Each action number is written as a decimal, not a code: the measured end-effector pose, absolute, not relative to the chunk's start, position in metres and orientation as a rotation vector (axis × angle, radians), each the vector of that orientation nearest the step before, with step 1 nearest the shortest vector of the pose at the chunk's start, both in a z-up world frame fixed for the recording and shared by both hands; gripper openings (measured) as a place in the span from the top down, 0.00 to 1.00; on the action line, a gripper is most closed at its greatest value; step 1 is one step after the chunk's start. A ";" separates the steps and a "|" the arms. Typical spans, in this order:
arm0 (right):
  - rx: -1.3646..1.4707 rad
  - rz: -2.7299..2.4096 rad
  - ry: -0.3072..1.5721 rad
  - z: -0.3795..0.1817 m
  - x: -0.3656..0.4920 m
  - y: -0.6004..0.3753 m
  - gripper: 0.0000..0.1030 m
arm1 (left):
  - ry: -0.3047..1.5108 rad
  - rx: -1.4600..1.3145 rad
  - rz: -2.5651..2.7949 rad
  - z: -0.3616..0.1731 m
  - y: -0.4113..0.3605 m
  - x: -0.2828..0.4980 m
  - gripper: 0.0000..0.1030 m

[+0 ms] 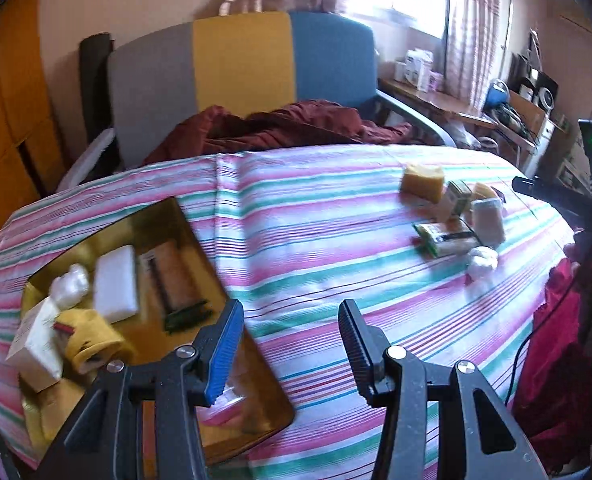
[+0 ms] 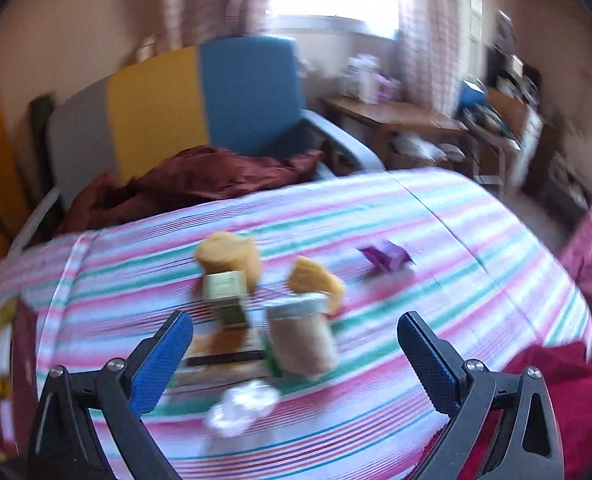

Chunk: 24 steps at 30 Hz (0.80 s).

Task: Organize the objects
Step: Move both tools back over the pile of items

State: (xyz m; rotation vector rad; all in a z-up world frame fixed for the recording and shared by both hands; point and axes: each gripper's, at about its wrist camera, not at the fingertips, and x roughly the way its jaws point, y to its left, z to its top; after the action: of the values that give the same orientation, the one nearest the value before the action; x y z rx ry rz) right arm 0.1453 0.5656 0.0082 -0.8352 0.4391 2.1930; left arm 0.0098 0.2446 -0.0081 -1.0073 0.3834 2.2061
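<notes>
My left gripper (image 1: 291,320) is open and empty above the right edge of a gold tray (image 1: 199,240). The tray holds a white sponge (image 1: 115,284), a white box (image 1: 35,344), a yellow cloth (image 1: 91,340) and a crumpled white bag (image 1: 69,284). A pile of loose objects lies at the right of the table: a yellow sponge (image 1: 422,180), small boxes and a white wad (image 1: 482,260). My right gripper (image 2: 296,332) is open and empty over that pile, with a beige sponge (image 2: 302,340), a green box (image 2: 227,296), two yellow sponges (image 2: 227,256) and a clear plastic wad (image 2: 241,404) between its fingers. The right wrist view is blurred.
A striped cloth (image 1: 316,240) covers the table. A purple wrapper (image 2: 386,258) lies farther back on it. A grey, yellow and blue chair (image 1: 239,76) with a maroon garment (image 1: 279,124) stands behind. A red cloth (image 1: 552,352) hangs at the table's right edge. The other gripper's body (image 1: 588,184) shows at the right.
</notes>
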 end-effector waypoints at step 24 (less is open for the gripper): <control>-0.872 2.031 0.888 -0.027 0.174 0.613 0.00 | 0.686 -0.818 1.698 -0.059 0.436 0.021 0.38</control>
State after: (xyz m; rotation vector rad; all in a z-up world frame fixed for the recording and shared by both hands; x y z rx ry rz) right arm 0.1737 0.6131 -0.0266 -0.8719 0.8877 2.0307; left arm 0.0215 0.4357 -0.0586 -0.8177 0.6856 1.6978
